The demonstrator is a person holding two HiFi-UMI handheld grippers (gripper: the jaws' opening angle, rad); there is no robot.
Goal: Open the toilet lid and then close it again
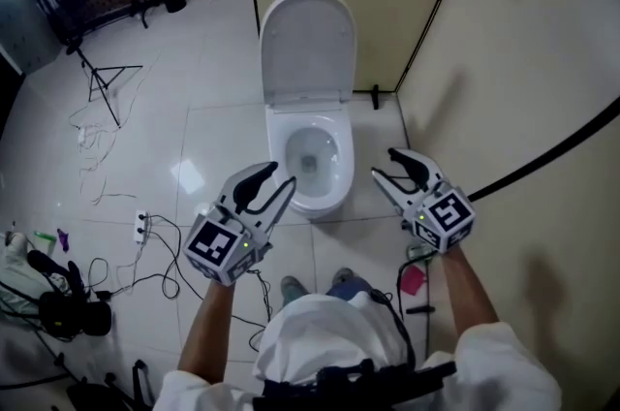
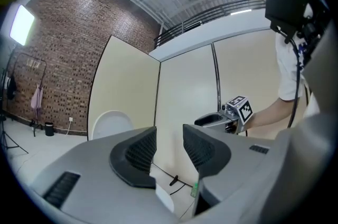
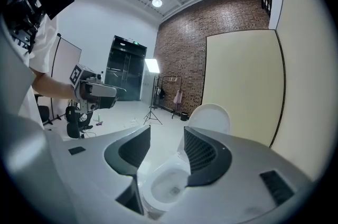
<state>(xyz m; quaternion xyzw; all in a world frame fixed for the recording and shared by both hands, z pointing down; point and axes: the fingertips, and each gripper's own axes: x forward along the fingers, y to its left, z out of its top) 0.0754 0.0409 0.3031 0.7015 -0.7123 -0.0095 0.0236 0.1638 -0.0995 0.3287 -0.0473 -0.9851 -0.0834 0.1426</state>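
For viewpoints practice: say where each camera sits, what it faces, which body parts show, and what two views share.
Head view: on the head, down at the toilet; left gripper, right gripper, forearms show.
Left gripper view: past its jaws at the wall; right forearm shows.
Right gripper view: past its jaws into the toilet; left forearm shows.
All share: raised lid.

The left gripper [image 1: 281, 178] and right gripper [image 1: 385, 164] are pale grey shells with black ribbed jaws. Each carries a cube [image 1: 215, 246] of black-and-white square markers. The person wears a white short-sleeved shirt [image 1: 329, 331] crossed by black straps [image 1: 358, 378].
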